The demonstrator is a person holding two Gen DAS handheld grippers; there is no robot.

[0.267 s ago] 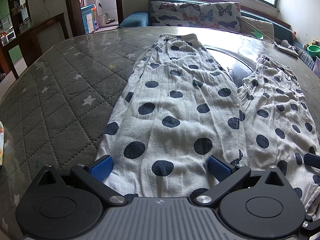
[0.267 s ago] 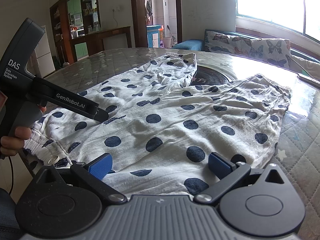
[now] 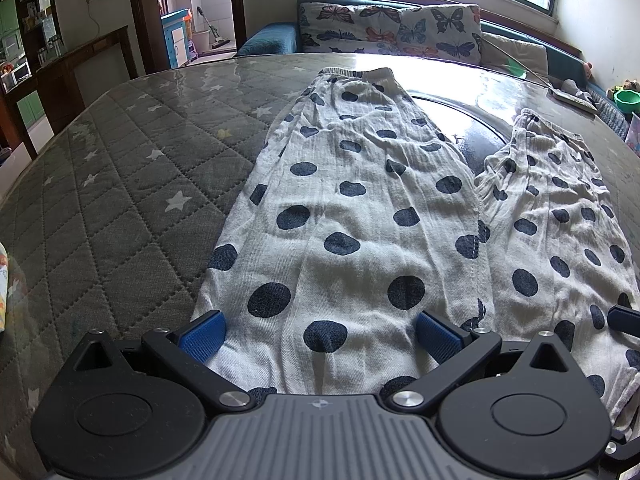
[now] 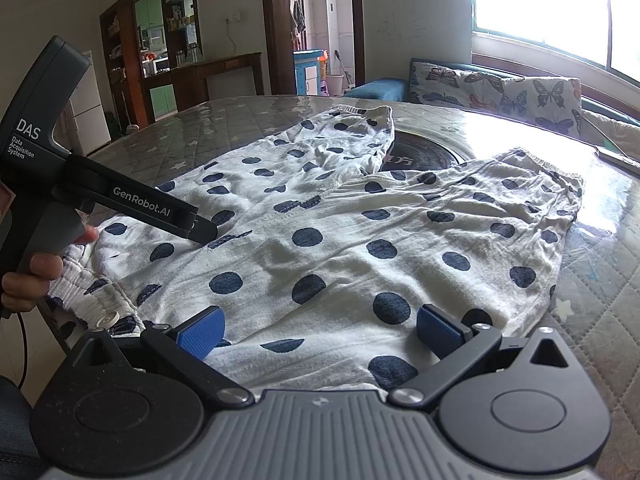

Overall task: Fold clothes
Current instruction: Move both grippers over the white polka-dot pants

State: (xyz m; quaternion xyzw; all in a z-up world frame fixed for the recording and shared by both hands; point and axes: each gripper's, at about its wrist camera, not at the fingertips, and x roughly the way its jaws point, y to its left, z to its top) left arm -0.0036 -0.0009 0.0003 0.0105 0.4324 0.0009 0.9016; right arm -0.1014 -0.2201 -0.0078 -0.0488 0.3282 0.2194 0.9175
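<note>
White trousers with dark blue dots lie spread flat on a grey quilted table cover, both legs stretching away from me, waistband at the near edge. My left gripper hovers over the near end of the left leg, jaws wide open, nothing between the blue pads. In the right wrist view the trousers fill the middle. My right gripper stands open over the near right part of the cloth. The left gripper shows there from the side, tip low over the fabric, held by a hand.
A dark round glass patch of the table shows between the trouser legs. A butterfly-print cushion lies on a bench behind the table under the window. A green bowl sits far right. Cabinets stand at the back left.
</note>
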